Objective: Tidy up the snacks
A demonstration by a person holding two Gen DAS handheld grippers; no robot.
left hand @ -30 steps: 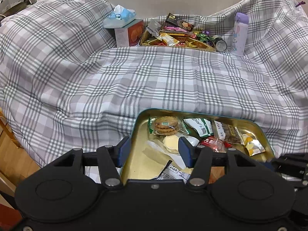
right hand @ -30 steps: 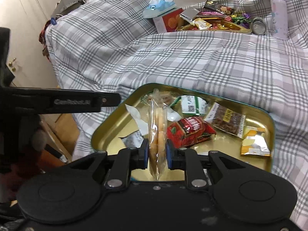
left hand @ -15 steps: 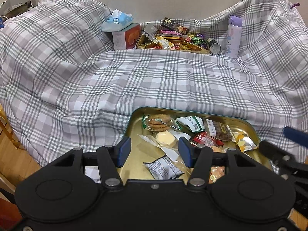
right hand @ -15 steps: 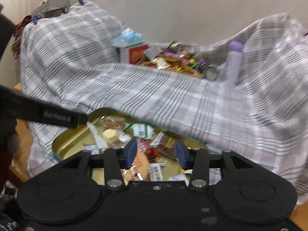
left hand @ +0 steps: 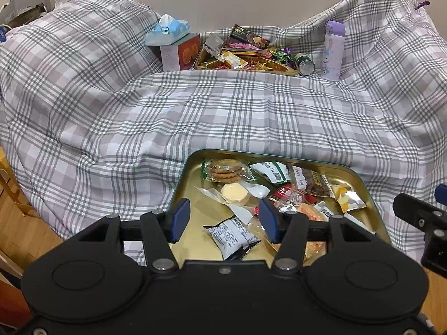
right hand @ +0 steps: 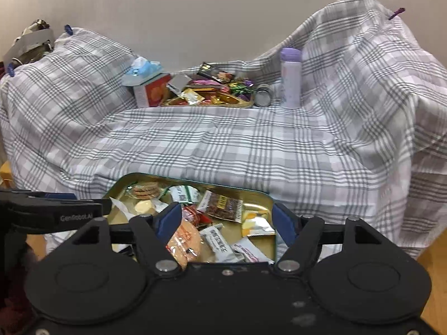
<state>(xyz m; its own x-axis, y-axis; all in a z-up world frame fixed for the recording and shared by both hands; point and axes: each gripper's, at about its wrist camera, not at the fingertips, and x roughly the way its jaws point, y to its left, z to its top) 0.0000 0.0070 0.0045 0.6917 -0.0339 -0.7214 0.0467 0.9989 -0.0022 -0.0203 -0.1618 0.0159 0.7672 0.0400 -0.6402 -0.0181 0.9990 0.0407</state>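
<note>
A gold tin full of wrapped snacks rests on the near edge of the plaid cover. My left gripper hovers open over its near left part, a white packet lying below the gap. My right gripper is above the same tin, its jaws opening. An orange cracker packet lies loose in the tin beside its left finger, not pressed. Each gripper shows in the other's view: the right gripper at the right edge, the left gripper at the left edge.
At the back, a second gold tray piled with candies sits between a tissue box and a can. A purple bottle stands next to the can. The plaid cover rises at both sides. Wooden floor lies below left.
My right gripper let go of the cracker packet, which now lies in the tin. It rose and tipped upward as its jaws spread. The left gripper stayed open, the view shifting only slightly.
</note>
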